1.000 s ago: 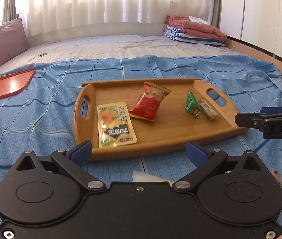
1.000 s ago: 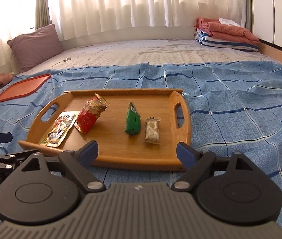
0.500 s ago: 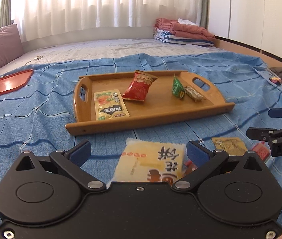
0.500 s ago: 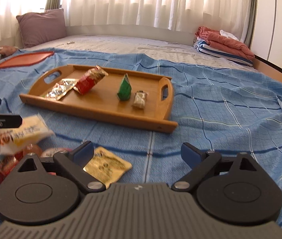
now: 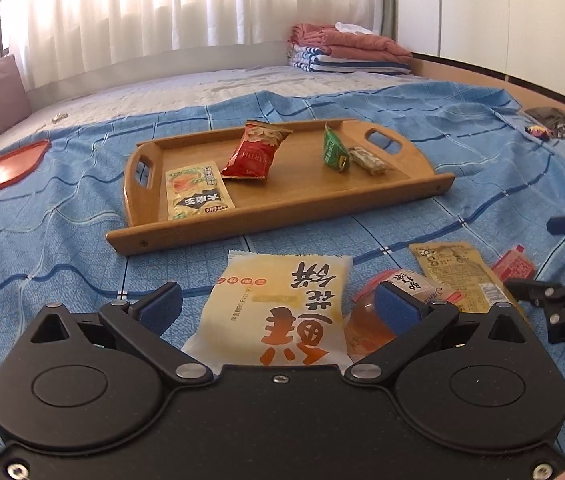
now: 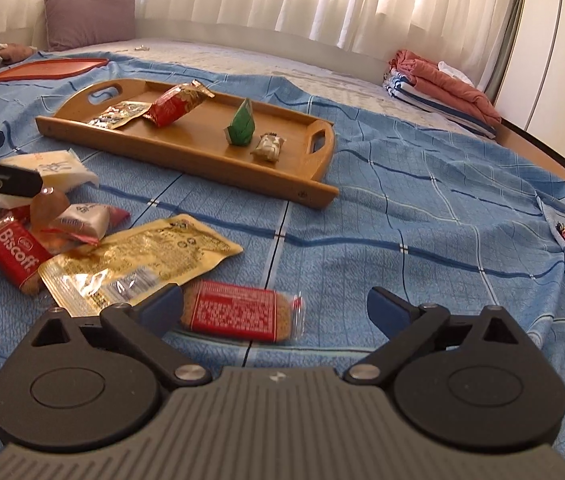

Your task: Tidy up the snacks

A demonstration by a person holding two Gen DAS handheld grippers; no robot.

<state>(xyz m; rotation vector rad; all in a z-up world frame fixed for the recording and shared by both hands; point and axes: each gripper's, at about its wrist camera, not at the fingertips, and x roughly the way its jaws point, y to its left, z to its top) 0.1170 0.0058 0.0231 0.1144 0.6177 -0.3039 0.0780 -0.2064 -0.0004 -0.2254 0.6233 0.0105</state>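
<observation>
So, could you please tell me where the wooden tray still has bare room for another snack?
The wooden tray has a bare patch between the red chip bag and the green packet, plus a strip along its near rim. Its left end is crowded by the yellow-green sachet. The loose pile around the yellow noodle-cake pack is cluttered.

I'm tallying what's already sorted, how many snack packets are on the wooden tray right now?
4 on the wooden tray: a yellow-green flat packet by the left handle, a red bag beside it, a green packet right of centre, and a small pale wrapped bar next to it. None looks hidden.
</observation>
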